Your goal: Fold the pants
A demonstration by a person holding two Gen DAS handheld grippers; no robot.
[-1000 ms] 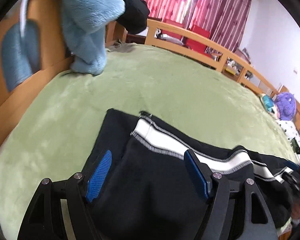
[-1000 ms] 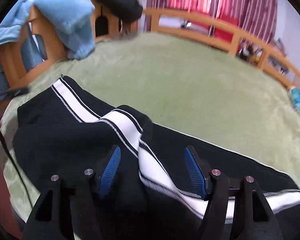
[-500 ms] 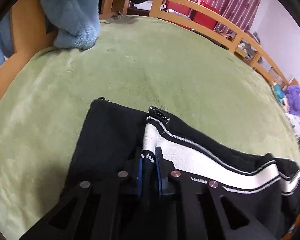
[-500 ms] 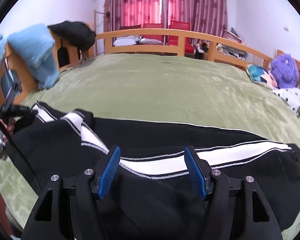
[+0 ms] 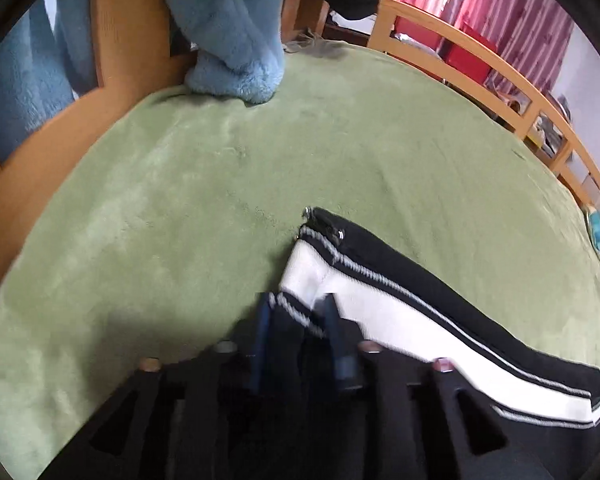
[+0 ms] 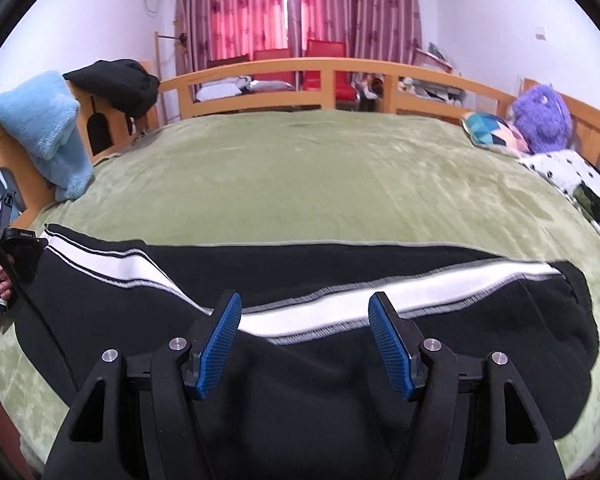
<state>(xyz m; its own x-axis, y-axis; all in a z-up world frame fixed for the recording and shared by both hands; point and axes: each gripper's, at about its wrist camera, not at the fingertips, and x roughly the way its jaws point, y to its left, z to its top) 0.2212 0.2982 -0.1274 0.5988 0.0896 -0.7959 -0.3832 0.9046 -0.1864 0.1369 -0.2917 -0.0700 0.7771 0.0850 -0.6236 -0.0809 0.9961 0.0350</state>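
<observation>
Black pants [image 6: 300,392] with a white side stripe [image 6: 380,292] lie across the near edge of a green blanket. In the left wrist view the pants [image 5: 440,292] show their leg end with the stripe folded over. My left gripper [image 5: 298,312] is shut on the striped edge of the pants and holds it just above the blanket. My right gripper [image 6: 305,316] is open and empty, hovering over the middle of the pants. The left gripper also shows in the right wrist view [image 6: 18,240] at the pants' left end.
The green blanket [image 6: 320,180] covers a bed with a wooden rail [image 6: 320,68] around it. A light blue fleece [image 5: 236,28] and a black garment [image 6: 116,80] hang on the headboard at left. A purple plush [image 6: 544,116], a patterned cushion [image 6: 492,132] and a spotted cloth [image 6: 576,176] lie at right.
My left gripper closed on the striped pants edge and has pulled it back and up. My right gripper stayed open and swung right along the pants, which now lie stretched out.
</observation>
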